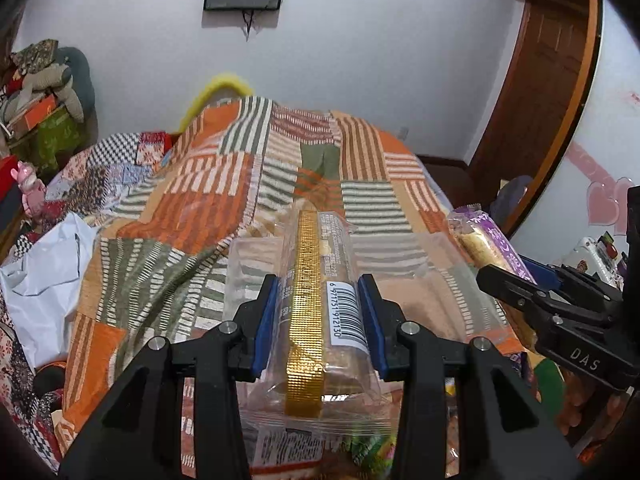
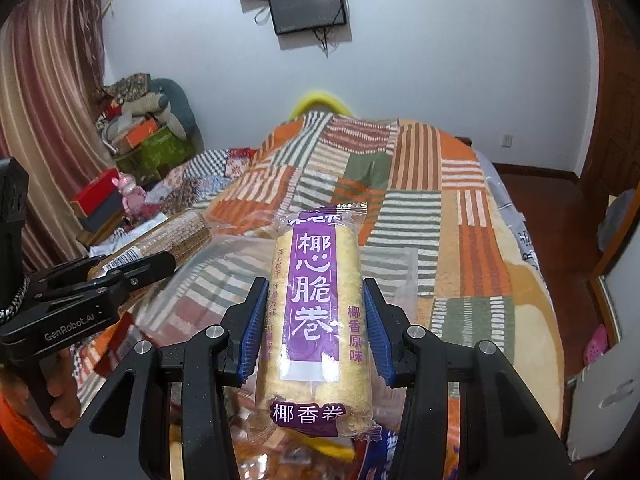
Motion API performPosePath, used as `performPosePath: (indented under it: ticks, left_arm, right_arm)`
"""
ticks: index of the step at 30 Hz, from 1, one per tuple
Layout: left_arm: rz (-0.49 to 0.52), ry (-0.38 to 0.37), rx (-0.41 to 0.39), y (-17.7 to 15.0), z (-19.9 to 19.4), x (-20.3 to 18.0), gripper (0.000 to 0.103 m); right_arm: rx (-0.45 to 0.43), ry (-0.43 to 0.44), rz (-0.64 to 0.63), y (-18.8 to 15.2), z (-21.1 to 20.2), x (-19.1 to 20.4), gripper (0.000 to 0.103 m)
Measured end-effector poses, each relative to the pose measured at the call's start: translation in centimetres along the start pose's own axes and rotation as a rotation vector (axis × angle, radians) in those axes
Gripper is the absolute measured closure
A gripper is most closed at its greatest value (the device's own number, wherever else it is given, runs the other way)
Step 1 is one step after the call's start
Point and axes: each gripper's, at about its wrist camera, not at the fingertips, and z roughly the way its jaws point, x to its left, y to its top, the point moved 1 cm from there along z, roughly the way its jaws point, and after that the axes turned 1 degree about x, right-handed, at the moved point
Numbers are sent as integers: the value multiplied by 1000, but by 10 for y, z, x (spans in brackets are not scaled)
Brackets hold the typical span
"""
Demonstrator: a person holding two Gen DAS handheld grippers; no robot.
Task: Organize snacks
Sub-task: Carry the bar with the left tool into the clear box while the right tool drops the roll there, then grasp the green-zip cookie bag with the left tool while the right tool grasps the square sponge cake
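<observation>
My left gripper [image 1: 318, 320] is shut on a clear snack pack with a gold strip and a barcode [image 1: 310, 300], held above the bed. My right gripper [image 2: 316, 320] is shut on a purple-labelled coconut roll pack [image 2: 316, 312], also held up. Each gripper shows in the other's view: the right one [image 1: 516, 280] with the purple pack [image 1: 488, 240] at the right, the left one [image 2: 132, 272] with the gold pack [image 2: 168, 240] at the left. A clear plastic box [image 1: 420, 264] lies on the bed behind the packs. More snack packs [image 2: 304, 456] lie below the grippers.
A striped orange and green patchwork blanket [image 1: 224, 184] covers the bed. A white plastic bag [image 1: 44, 276] lies at the left. Boxes and cushions [image 2: 140, 128] are piled by the curtain. A wooden door [image 1: 536, 92] is at the right, a screen [image 2: 308, 4] on the wall.
</observation>
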Motion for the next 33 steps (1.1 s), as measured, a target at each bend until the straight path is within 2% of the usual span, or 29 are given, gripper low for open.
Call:
performPosePath:
  ticks: [7, 11, 18, 23, 33]
  left_arm:
    - [-27, 7, 124, 1, 43, 5, 64]
    - [-54, -23, 202, -1, 64, 9, 63]
    - [-65, -19, 251, -7, 80, 11, 63]
    - [-69, -10, 259, -10, 81, 12, 63]
    - [-46, 0, 171, -2, 38, 11, 62]
  right_arm:
    - [98, 12, -5, -1, 30, -5, 60]
    - [148, 40, -5, -2, 42, -9, 60]
    - [205, 41, -29, -8, 54, -11, 60]
    - [210, 32, -20, -6, 54, -11, 60]
    - [149, 41, -17, -1, 24, -4, 59]
